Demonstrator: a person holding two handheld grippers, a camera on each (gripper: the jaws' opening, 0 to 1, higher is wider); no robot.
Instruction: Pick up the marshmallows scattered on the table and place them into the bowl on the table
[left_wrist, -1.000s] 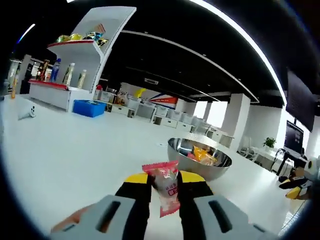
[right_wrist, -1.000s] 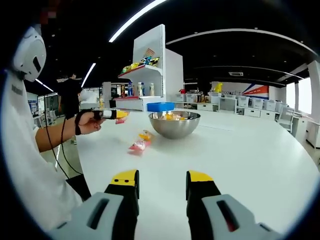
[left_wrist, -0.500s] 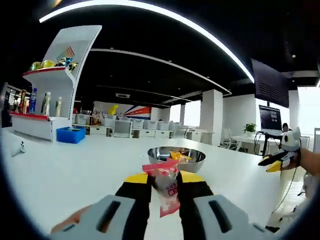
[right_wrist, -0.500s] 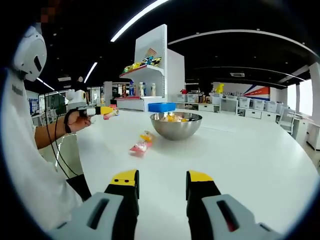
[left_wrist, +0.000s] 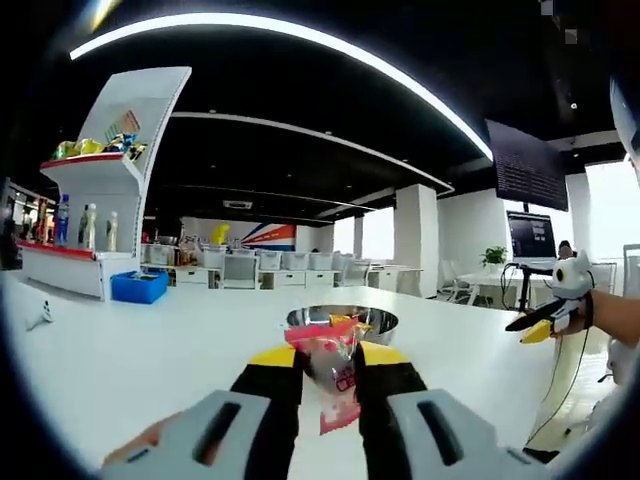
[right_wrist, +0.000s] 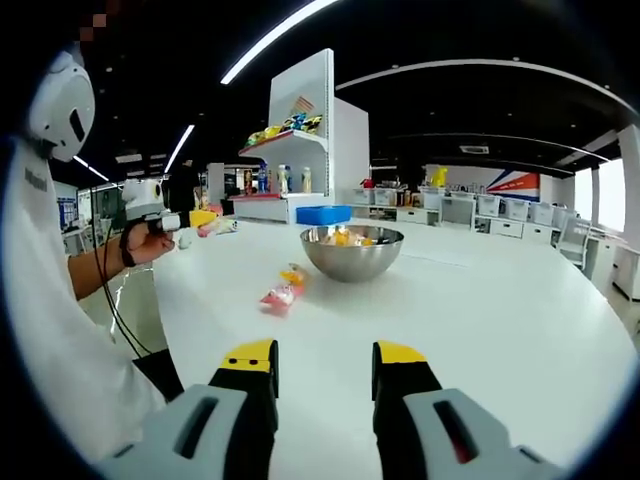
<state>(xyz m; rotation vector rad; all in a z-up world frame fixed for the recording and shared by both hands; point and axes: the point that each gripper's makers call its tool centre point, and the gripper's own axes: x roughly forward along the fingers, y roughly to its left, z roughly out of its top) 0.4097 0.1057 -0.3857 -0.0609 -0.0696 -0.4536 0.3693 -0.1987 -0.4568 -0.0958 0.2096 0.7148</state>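
Pink marshmallow packet (left_wrist: 335, 372); silver bowl (right_wrist: 352, 250); white table (right_wrist: 480, 310); blue bin (right_wrist: 322, 213)

A broad white table (right_wrist: 480, 300) carries a steel bowl (right_wrist: 351, 252) holding wrapped sweets at its far middle. Two wrapped marshmallows lie on the tabletop just left of the bowl: a yellow packet (right_wrist: 292, 272) and, nearer, a pink packet (right_wrist: 276, 296).

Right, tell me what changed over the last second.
The left gripper, shut on a pink marshmallow packet, drew back away from the bowl. The right gripper stayed open and empty; the two packets on the table stayed put.
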